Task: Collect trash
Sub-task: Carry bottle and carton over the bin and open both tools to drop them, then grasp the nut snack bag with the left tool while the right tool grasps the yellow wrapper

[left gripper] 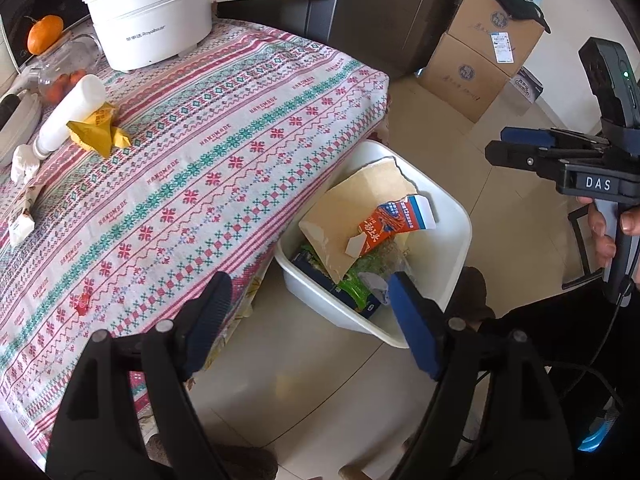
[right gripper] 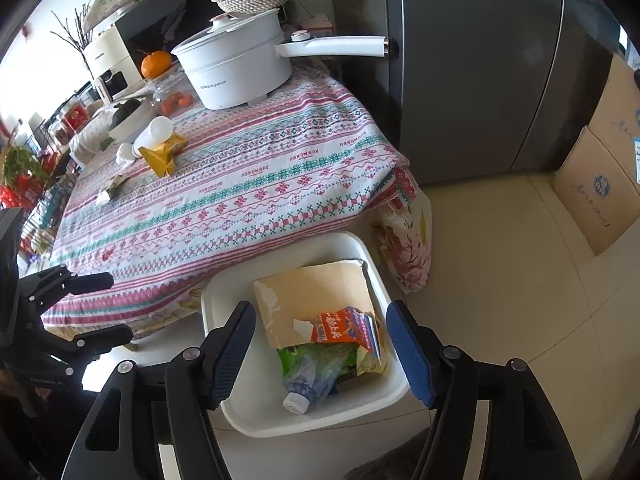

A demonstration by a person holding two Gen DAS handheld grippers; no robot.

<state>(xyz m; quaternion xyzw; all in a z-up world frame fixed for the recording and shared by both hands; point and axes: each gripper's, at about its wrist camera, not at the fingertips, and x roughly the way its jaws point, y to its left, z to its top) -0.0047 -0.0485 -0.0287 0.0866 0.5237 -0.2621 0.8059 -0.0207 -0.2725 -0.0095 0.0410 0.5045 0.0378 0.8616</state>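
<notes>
A white bin [right gripper: 224, 300] stands on the floor at the table's corner. It holds torn cardboard [right gripper: 320, 292], an orange carton [right gripper: 340, 328], a green wrapper [right gripper: 296, 356] and a clear plastic bottle [right gripper: 310, 380]. My right gripper [right gripper: 320, 354] hangs open above the bin with nothing between its fingers. My left gripper [left gripper: 310, 320] is open and empty too, over the bin's [left gripper: 452, 232] near edge beside the table. On the tablecloth lie a white bottle [left gripper: 72, 112], a yellow wrapper [left gripper: 100, 130], a crumpled tissue [left gripper: 24, 160] and a small wrapper [left gripper: 22, 220].
A white pot [left gripper: 152, 20] with a long handle stands at the table's far end, next to an orange [left gripper: 44, 32] and dishes. Cardboard boxes [left gripper: 480, 60] and a dark fridge [right gripper: 480, 80] line the floor beyond. A floral bag [right gripper: 408, 240] hangs at the table corner.
</notes>
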